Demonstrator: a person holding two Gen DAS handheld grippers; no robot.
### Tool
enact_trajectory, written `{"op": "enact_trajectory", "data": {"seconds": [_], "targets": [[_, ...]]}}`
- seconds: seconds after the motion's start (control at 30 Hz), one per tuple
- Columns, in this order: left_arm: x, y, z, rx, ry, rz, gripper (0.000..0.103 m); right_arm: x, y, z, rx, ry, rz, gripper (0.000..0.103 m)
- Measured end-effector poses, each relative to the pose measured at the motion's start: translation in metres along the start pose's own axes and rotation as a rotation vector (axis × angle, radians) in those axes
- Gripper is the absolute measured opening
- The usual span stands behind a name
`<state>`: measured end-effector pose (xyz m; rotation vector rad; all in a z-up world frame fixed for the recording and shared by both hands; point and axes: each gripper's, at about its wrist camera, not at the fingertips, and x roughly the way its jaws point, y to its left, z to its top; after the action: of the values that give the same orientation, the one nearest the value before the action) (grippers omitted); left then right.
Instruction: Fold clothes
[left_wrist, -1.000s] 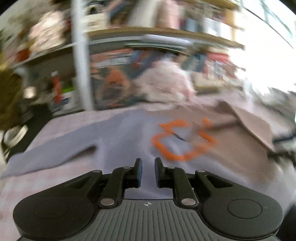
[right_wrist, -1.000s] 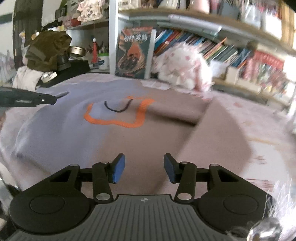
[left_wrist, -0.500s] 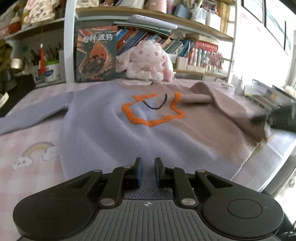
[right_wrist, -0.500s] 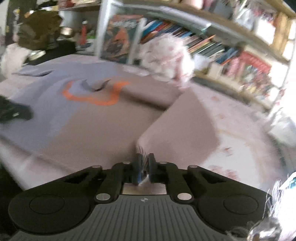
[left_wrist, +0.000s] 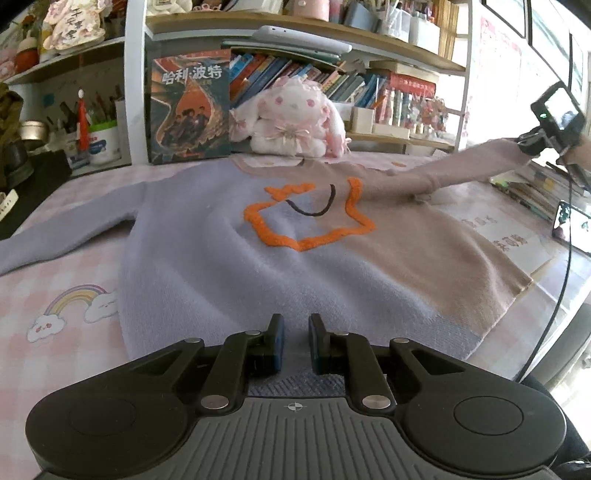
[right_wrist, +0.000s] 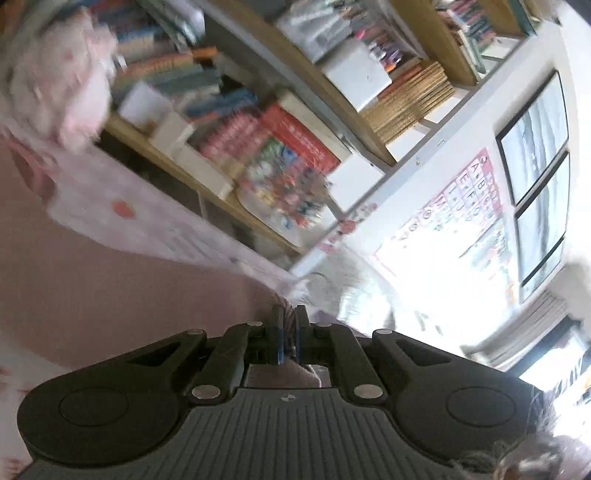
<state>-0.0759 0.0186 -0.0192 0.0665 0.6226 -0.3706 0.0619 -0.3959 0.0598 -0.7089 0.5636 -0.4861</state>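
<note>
The left gripper hovers low over the sweater's hem at the near edge of the bed, its blue-padded fingers parted by a narrow gap with nothing between them. Just ahead of them the sweater lies flat, front up, spread across the pink checked sheet: lilac on its left half, beige on its right, with an orange outline patch and a black curved line in the middle of the chest. Its lilac sleeve runs out along the sheet toward the left edge, above a printed rainbow.

The right gripper has its fingers pressed close together, pinching the cuff of the beige sleeve (a fold of knit shows between the pads and behind them). In the left wrist view that gripper is up at the far right, above the right edge of the bed, and the beige sleeve stretches taut from the sweater's shoulder up to it, lifted clear of the sheet. The right wrist view is tilted and blurred by motion, so little else reads sharply there.

At the far edge of the bed a white and pink plush rabbit sits just beyond the sweater's collar, beside a large standing book. Behind them run bookshelves packed with books. A phone stands at the right edge, with a black cable hanging near it.
</note>
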Motion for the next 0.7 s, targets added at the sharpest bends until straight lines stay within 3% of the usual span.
{"op": "enact_trajectory", "data": {"seconds": [0.13, 0.2, 0.23, 0.27, 0.33, 0.43, 0.5, 0.57, 0.6, 0.7], "targets": [[0.002, -0.003, 0.001, 0.010, 0.002, -0.017, 0.016, 0.025, 0.011, -0.001, -0.072, 0.009, -0.032, 0.009], [0.000, -0.001, 0.002, 0.004, 0.007, -0.029, 0.016, 0.028, 0.016, 0.000, -0.051, 0.023, -0.003, 0.027], [0.000, 0.000, 0.003, 0.000, 0.009, -0.036, 0.016, 0.026, 0.017, 0.001, -0.025, 0.023, 0.026, 0.046], [-0.003, 0.002, 0.003, -0.003, 0.005, -0.048, 0.017, 0.019, 0.017, 0.001, 0.019, 0.010, 0.067, 0.054], [-0.015, 0.007, 0.004, -0.007, -0.040, -0.050, 0.017, -0.002, 0.016, 0.003, 0.115, -0.020, 0.179, 0.053], [-0.029, 0.024, 0.008, -0.048, -0.083, -0.018, 0.017, -0.046, 0.010, -0.003, 0.309, -0.048, 0.487, 0.053], [-0.033, 0.038, 0.008, -0.078, -0.083, 0.023, 0.017, -0.072, 0.013, -0.014, 0.401, -0.030, 0.696, 0.053], [-0.032, 0.041, 0.004, -0.089, -0.074, 0.029, 0.017, -0.092, 0.026, -0.028, 0.429, 0.022, 0.847, 0.050], [-0.032, 0.043, 0.002, -0.095, -0.069, 0.033, 0.017, -0.100, 0.034, -0.035, 0.433, 0.046, 0.897, 0.049], [-0.031, 0.048, -0.003, -0.113, -0.054, 0.042, 0.017, -0.115, 0.054, -0.049, 0.429, 0.097, 0.928, 0.044]]}}
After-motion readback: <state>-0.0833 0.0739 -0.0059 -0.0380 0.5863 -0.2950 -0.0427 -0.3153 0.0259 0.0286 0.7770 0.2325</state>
